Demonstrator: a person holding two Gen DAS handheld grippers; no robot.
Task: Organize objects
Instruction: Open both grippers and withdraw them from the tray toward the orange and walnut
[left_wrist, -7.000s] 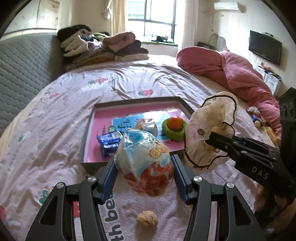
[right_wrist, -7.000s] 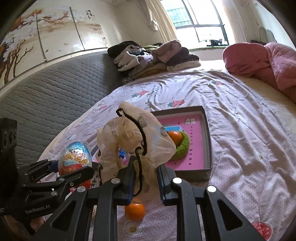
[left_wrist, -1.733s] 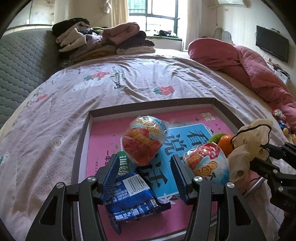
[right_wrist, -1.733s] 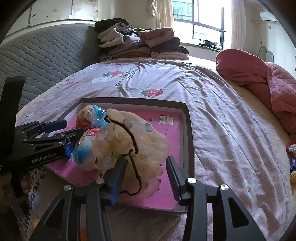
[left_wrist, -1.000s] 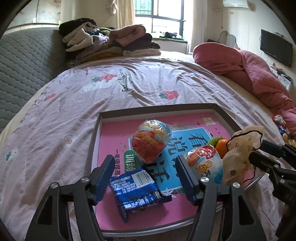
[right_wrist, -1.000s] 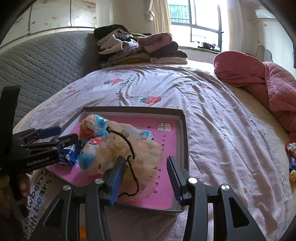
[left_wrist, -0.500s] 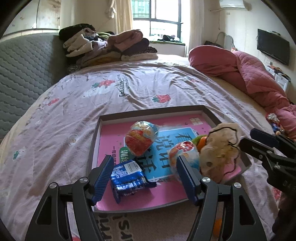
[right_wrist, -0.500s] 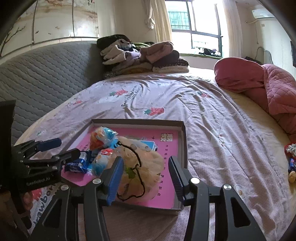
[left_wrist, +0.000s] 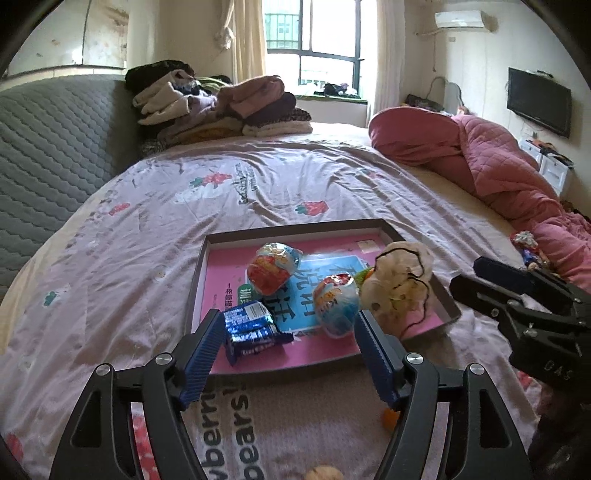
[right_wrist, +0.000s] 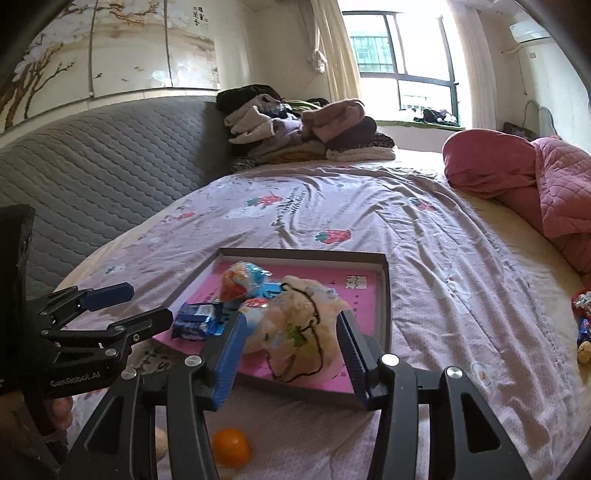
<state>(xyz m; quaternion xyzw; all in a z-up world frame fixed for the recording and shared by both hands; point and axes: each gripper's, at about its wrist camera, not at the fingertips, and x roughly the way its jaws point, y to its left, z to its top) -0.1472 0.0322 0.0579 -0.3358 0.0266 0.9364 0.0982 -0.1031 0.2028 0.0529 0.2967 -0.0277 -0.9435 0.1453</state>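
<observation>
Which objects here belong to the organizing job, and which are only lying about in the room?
Job:
tray
two wrapped eggs
blue snack pack
sheer pouch
orange
walnut

Lying about:
folded clothes
pink quilt
TV

The bed sheet (left_wrist: 258, 192) is soft, matt, wrinkled cloth. The tray (left_wrist: 291, 230) looks like matt cardboard with a pink printed paper floor. Both eggs (left_wrist: 271, 267) wear crinkled, glossy foil wrap, and the blue snack pack (left_wrist: 249, 326) is shiny plastic film. The bag (right_wrist: 299, 328) is thin, translucent, crumpled plastic with a dark cord. Each gripper (left_wrist: 290, 356) is matt black plastic with ribbed blue pads (left_wrist: 205, 345) and bright metal screws. The headboard (right_wrist: 103, 162) is quilted grey fabric; the orange (right_wrist: 231, 446) has a dimpled peel.
</observation>
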